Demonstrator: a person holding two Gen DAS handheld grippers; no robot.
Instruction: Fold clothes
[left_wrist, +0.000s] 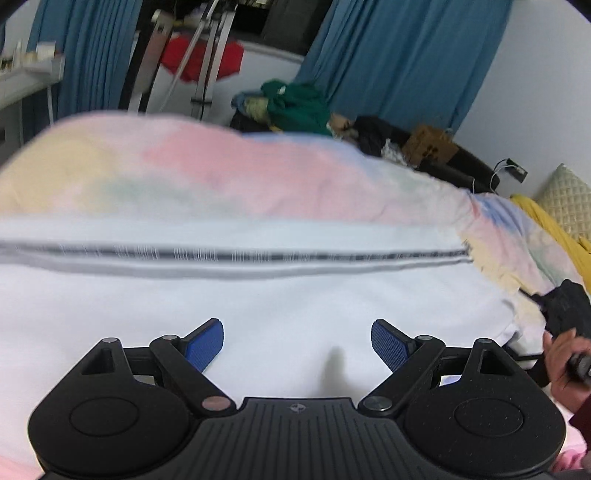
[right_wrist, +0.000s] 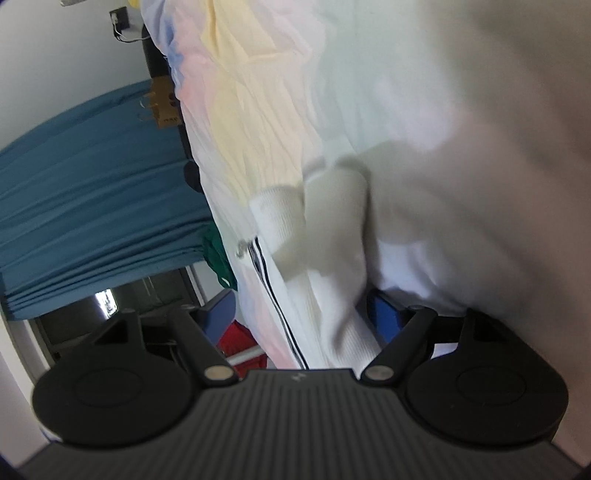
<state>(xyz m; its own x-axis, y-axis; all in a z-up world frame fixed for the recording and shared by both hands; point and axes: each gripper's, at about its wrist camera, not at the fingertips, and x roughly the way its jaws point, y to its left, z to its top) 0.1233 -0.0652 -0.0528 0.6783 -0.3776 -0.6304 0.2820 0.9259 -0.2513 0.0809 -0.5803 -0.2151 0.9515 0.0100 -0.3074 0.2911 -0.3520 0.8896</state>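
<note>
A white garment (left_wrist: 258, 314) with dark stripes (left_wrist: 236, 254) lies spread on a pastel tie-dye bedsheet (left_wrist: 221, 166). My left gripper (left_wrist: 297, 343) hovers just above the white cloth, open, its blue pads (left_wrist: 207, 343) wide apart with nothing between them. In the right wrist view the scene is turned sideways. The white garment (right_wrist: 443, 184) fills that frame, with a ribbed cuff (right_wrist: 280, 221) and a striped edge (right_wrist: 273, 295). My right gripper (right_wrist: 303, 314) is open; white cloth runs between its fingers and drapes over the right pad (right_wrist: 384, 314).
Blue curtains (left_wrist: 399, 55) hang behind the bed. A pile of clothes with a green piece (left_wrist: 295, 103), a brown box (left_wrist: 428, 144) and a yellow cloth (left_wrist: 554, 229) sit along the far side. A hand (left_wrist: 561, 365) holds the other gripper at the right.
</note>
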